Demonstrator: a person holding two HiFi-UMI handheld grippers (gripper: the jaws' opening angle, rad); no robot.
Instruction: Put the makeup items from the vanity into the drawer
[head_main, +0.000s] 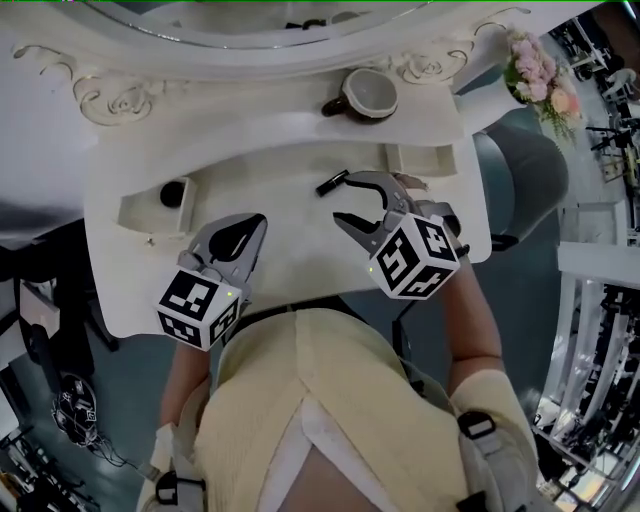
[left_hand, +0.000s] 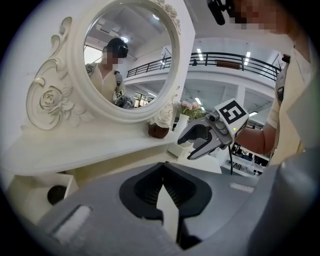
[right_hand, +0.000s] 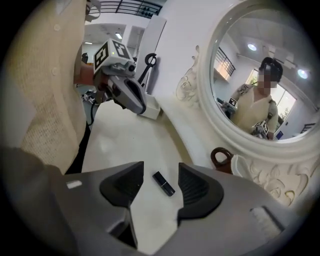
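Right gripper (head_main: 342, 198) is hovering released over the lipstick (right_hand: 164, 183), should be squaring jaws across it before clamping; left gripper (head_main: 258, 228) clenched, empty.

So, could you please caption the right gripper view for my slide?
Open right hand-held gripper poised over a black lipstick on the white vanity.

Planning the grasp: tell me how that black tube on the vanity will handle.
The black tube lies on its side on the smooth white vanity top, so a nudge would probably roll or skid it. It looks small, stiff and light; its glossy shell might slip in a loose grip.
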